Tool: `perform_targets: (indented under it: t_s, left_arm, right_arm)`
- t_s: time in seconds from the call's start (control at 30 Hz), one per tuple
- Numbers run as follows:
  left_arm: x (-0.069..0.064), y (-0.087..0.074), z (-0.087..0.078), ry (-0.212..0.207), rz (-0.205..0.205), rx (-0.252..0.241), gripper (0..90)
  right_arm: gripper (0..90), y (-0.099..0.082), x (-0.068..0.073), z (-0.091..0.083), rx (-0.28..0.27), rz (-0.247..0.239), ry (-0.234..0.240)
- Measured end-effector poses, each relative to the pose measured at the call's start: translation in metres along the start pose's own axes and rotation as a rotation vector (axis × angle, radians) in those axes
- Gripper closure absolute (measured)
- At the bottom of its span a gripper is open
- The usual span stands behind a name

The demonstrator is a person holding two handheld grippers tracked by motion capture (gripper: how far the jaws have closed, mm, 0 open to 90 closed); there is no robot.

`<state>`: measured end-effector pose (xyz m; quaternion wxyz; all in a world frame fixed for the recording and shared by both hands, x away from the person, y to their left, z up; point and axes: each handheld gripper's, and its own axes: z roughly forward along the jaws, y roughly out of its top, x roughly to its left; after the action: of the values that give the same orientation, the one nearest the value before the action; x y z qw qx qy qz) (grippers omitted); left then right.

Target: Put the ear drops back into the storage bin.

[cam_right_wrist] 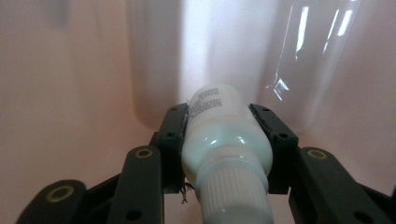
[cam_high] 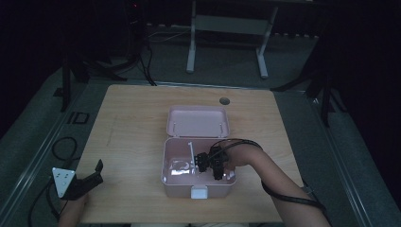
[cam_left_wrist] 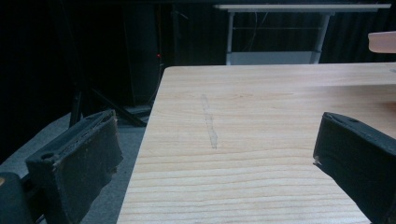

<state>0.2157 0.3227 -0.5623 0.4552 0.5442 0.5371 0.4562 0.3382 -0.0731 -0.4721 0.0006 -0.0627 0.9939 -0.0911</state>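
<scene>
Dim room; on the table (cam_high: 132,118), your right gripper (cam_high: 208,165) clamps a bottle (cam_right_wrist: 219,135) inside the box (cam_high: 198,189); left gripper (cam_high: 87,182) rests gaping, empty.

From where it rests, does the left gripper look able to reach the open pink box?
Probably yes: the left gripper sits open at the table's near-left edge, with bare wood between it and the pink box. Only the right gripper, holding a white bottle, occupies the inside.

A dim lab or recording studio, not a home. A bare wooden desk (cam_high: 137,123) stands alone on grey carpet (cam_high: 42,109), beyond the tongs (cam_high: 87,182) black curtains close the room off, with stand legs (cam_high: 101,64), trailing cables (cam_high: 64,146) and a white-framed bench (cam_high: 227,23) behind.
</scene>
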Motion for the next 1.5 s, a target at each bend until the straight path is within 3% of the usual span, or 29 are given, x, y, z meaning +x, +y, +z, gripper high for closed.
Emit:
perform_targets:
  t_s: [0.4, 0.77, 0.97, 1.3, 1.5]
  left_arm:
    - [0.000, 0.000, 0.000, -0.001, 0.006, 0.005, 1.0]
    - [0.000, 0.000, 0.000, 0.000, 0.006, 0.005, 1.0]
    - [0.000, 0.000, 0.000, -0.002, 0.009, 0.005, 1.0]
    - [-0.001, 0.000, 0.000, -0.001, 0.011, 0.007, 1.0]
    - [-0.001, 0.000, 0.001, 0.000, 0.013, 0.008, 1.0]
  right_arm:
    - [59.5, 0.001, -0.003, 0.019, 0.043, 0.026, 0.008]
    - [59.4, 0.001, -0.006, 0.026, 0.034, 0.040, -0.005]
    - [57.9, 0.002, -0.008, 0.025, 0.033, 0.054, 0.014]
    - [55.3, -0.003, -0.005, 0.006, 0.001, 0.053, -0.003]
    - [49.3, -0.013, -0.002, -0.027, -0.058, 0.048, -0.051]
